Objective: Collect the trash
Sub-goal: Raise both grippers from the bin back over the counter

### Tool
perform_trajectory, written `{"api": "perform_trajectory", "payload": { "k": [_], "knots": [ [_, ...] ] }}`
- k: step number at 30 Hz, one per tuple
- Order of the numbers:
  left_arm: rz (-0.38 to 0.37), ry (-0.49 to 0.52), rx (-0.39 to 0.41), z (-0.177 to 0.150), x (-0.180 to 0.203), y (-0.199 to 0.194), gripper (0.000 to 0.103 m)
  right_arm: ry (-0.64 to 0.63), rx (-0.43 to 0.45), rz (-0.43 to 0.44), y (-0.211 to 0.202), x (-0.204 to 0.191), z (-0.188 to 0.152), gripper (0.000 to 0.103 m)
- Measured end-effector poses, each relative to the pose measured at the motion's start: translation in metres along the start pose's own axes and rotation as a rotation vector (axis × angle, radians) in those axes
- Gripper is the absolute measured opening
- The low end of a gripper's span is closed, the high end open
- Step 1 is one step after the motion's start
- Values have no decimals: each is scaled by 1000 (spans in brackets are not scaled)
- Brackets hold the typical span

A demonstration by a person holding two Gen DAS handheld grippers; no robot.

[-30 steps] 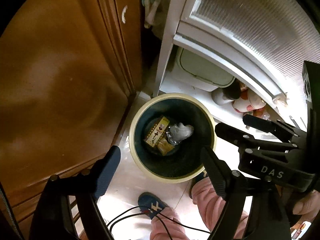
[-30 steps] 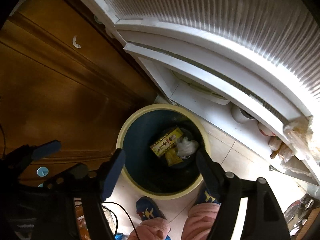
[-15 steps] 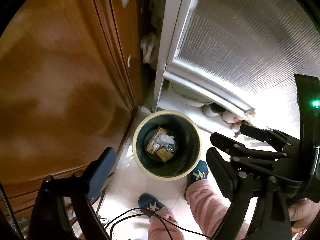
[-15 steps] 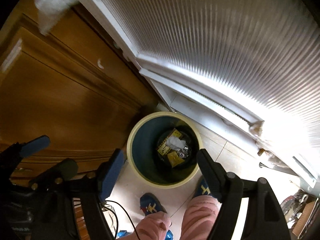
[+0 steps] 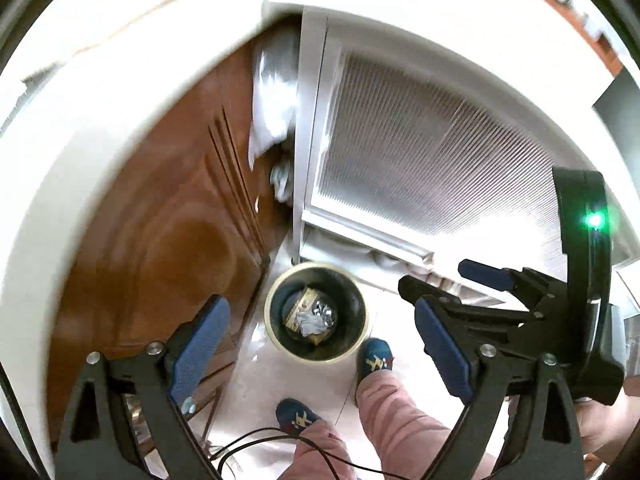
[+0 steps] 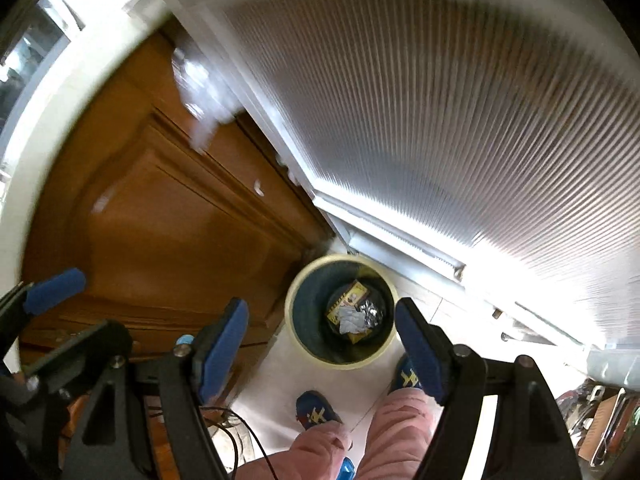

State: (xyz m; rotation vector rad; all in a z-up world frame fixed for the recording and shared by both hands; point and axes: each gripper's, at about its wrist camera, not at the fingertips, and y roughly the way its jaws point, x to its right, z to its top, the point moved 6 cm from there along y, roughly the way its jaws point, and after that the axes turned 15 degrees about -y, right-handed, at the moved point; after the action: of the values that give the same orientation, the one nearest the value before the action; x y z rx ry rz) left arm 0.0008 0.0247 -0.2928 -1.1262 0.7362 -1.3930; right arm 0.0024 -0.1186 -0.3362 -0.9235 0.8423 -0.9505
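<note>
The wooden cabinet (image 6: 168, 232) is showing a glossy brown varnish. The door panel (image 6: 460, 128) is looking ribbed and translucent, like plastic. The floor tiles (image 5: 280, 376) are shining smooth and pale. Inside the bin (image 5: 316, 354), crinkled foil (image 6: 370, 312) is glinting beside printed yellow paper (image 6: 352, 294). The trousers (image 5: 396, 412) are looking like soft pink cloth.

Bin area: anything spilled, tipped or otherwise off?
Nothing stands out. The bin stands upright on the floor beside the wooden cabinet, and the trash lies at its bottom. No litter shows on the tiles around it. Both views are motion-blurred, so small bits could be missed.
</note>
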Motion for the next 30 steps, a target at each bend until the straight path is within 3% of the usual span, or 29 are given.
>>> {"api": "perform_trajectory", "payload": {
  "k": [9, 17, 24, 30],
  "knots": [
    [-79, 59, 165, 34, 18, -108, 93, 1, 154, -48, -108, -8, 24, 76],
    [-162, 83, 274, 60, 36, -180, 93, -18, 331, -136, -203, -11, 54, 76],
    [-183, 137, 348, 91, 57, -217, 93, -32, 451, -201, -258, -12, 80, 76],
    [-197, 153, 382, 122, 82, -234, 93, -57, 512, -258, -289, 12, 109, 76]
  ]
}}
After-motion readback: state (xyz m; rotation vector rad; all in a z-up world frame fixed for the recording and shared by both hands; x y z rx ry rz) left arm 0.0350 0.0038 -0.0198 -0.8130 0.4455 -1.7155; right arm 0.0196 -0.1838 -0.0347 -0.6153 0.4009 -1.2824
